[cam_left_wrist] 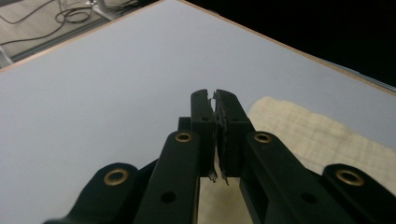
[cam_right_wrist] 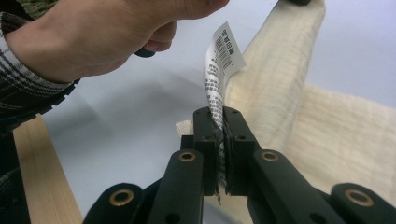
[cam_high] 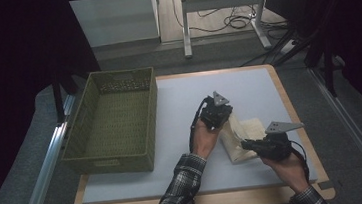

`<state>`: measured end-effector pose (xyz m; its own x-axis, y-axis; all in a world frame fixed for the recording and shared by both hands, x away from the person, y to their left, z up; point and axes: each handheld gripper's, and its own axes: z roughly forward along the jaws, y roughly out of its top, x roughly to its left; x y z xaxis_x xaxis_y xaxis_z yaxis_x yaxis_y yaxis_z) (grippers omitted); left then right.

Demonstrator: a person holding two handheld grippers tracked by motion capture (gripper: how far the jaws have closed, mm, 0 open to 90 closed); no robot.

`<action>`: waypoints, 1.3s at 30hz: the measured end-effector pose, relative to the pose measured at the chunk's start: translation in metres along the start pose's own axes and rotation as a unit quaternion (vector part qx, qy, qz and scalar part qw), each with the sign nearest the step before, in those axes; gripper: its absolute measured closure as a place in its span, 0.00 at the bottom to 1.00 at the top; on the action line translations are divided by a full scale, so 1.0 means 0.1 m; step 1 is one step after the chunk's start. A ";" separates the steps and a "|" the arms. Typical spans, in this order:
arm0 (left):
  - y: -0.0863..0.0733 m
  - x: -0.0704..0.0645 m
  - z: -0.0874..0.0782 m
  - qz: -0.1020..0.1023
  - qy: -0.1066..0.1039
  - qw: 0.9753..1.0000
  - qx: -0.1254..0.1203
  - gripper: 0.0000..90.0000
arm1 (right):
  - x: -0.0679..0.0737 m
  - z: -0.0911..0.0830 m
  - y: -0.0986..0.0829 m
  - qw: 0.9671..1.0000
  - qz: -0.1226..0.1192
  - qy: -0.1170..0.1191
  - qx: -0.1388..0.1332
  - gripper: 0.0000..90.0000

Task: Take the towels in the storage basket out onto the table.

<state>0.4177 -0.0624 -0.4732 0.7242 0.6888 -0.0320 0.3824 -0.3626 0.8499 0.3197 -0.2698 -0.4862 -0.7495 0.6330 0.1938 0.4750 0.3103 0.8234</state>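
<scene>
Folding goes well only if both tools lift together. The left tool [cam_high: 218,112] is clenched on an edge of the cream waffle-weave cloth [cam_high: 245,136], the right tool [cam_right_wrist: 220,126] on its printed white label [cam_right_wrist: 223,60]. The cloth lies at four o'clock on the table [cam_high: 179,102]; the green woven basket [cam_high: 113,121] waits at nine.

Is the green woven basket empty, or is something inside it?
Empty. In the high view, the green woven basket shows only its bare woven floor; the cream towel lies outside, on the table.
</scene>
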 end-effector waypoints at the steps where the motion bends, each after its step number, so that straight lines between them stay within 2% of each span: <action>1: 0.01 -0.02 0.03 0.003 -0.002 1.000 0.002 0.97 | -0.01 -0.01 -0.02 1.000 0.003 -0.001 0.001 0.95; 6: 0.05 -0.12 0.21 0.016 -0.008 1.000 0.016 0.96 | -0.09 -0.08 -0.12 1.000 0.021 -0.009 -0.005 0.95; 13: 0.08 -0.20 0.36 0.023 -0.014 0.999 0.026 0.96 | -0.17 -0.11 -0.22 0.999 0.041 -0.019 -0.007 0.94; 18: 0.11 -0.29 0.50 0.037 -0.016 0.998 0.043 0.96 | -0.23 -0.14 -0.32 0.998 0.054 -0.027 -0.008 0.93; 24: 0.11 -0.32 0.59 0.034 -0.017 0.998 0.052 0.95 | -0.29 -0.19 -0.37 0.997 0.067 -0.037 -0.012 0.91; 25: 0.11 -0.32 0.60 0.034 -0.017 0.998 0.049 0.93 | -0.29 -0.19 -0.38 0.997 0.067 -0.040 -0.012 0.90; 26: 0.12 -0.33 0.60 0.031 -0.014 0.998 0.044 0.83 | -0.31 -0.21 -0.39 0.997 0.062 -0.053 -0.017 0.85; 27: 0.12 -0.33 0.60 0.031 -0.014 0.998 0.044 0.77 | -0.31 -0.21 -0.39 0.997 0.062 -0.053 -0.017 0.85; 28: 0.13 -0.33 0.59 0.027 -0.015 0.999 0.037 0.71 | -0.32 -0.24 -0.39 0.996 0.062 -0.061 -0.019 0.79; 29: 0.13 -0.33 0.59 0.027 -0.015 0.999 0.037 0.67 | -0.32 -0.24 -0.39 0.996 0.062 -0.061 -0.019 0.79; 30: 0.14 -0.33 0.58 0.024 -0.015 0.999 0.036 0.63 | -0.33 -0.27 -0.39 0.995 0.063 -0.071 -0.022 0.75; 31: 0.15 -0.33 0.56 0.022 -0.013 0.999 0.034 0.63 | -0.33 -0.27 -0.39 0.995 0.063 -0.071 -0.022 0.75; 34: 0.16 -0.31 0.50 0.022 -0.007 0.999 0.025 0.54 | -0.38 -0.37 -0.38 0.994 0.060 -0.092 -0.028 0.70; 35: 0.16 -0.31 0.50 0.022 -0.007 0.999 0.025 0.52 | -0.38 -0.37 -0.38 0.994 0.060 -0.092 -0.028 0.70; 38: 0.17 -0.28 0.44 0.020 -0.003 0.999 0.024 0.50 | -0.44 -0.49 -0.38 0.991 0.061 -0.114 -0.033 0.67; 39: 0.16 -0.27 0.42 0.020 0.000 0.999 0.025 0.50 | -0.44 -0.49 -0.38 0.991 0.061 -0.114 -0.033 0.67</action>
<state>0.4286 -0.1128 -0.4803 0.7403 0.6723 0.0019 0.3804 -0.4212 0.8234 0.3121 -0.3439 -0.5000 -0.5612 0.8090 0.1751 0.5194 0.1795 0.8355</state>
